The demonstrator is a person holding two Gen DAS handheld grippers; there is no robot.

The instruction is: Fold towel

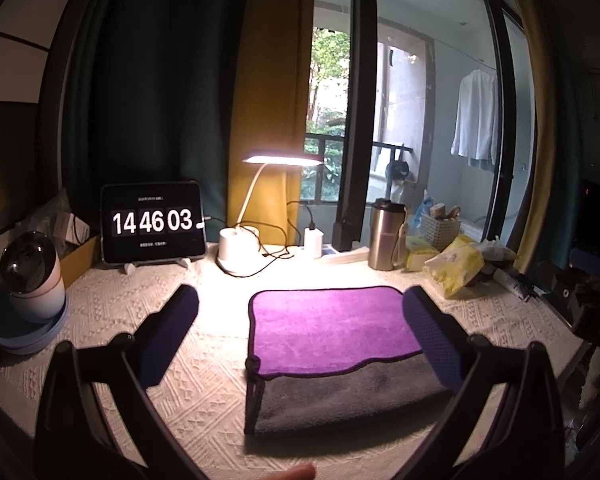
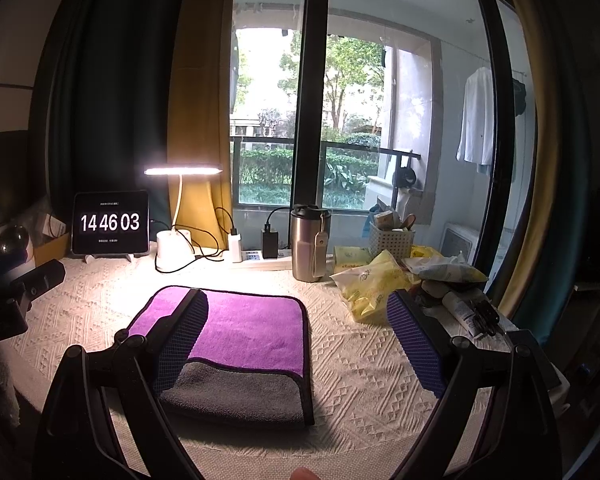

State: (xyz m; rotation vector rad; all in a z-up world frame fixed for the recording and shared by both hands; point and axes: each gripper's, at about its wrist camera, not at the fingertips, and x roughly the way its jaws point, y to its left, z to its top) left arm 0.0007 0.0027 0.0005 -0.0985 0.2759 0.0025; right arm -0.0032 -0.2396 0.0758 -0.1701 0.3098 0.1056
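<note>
Folded towel flat, purple flap uppermost, grey end nearest

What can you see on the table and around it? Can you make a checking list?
Surface: table under a cream knitted cloth.
Job's things: towel lies folded, purple layer over grey, near grey edge showing.
Clutter: tablet clock reading 14 46 03, lit desk lamp, steel tumbler, white basket, yellow packets, tube, round gadget.
Grippers: left gripper open, holding nothing; right gripper open, holding nothing.
Cables: black cable loops by the lamp base; chargers sit in a power strip.
Surroundings: dark and yellow curtains, glass door, balcony with a hanging white shirt.
</note>
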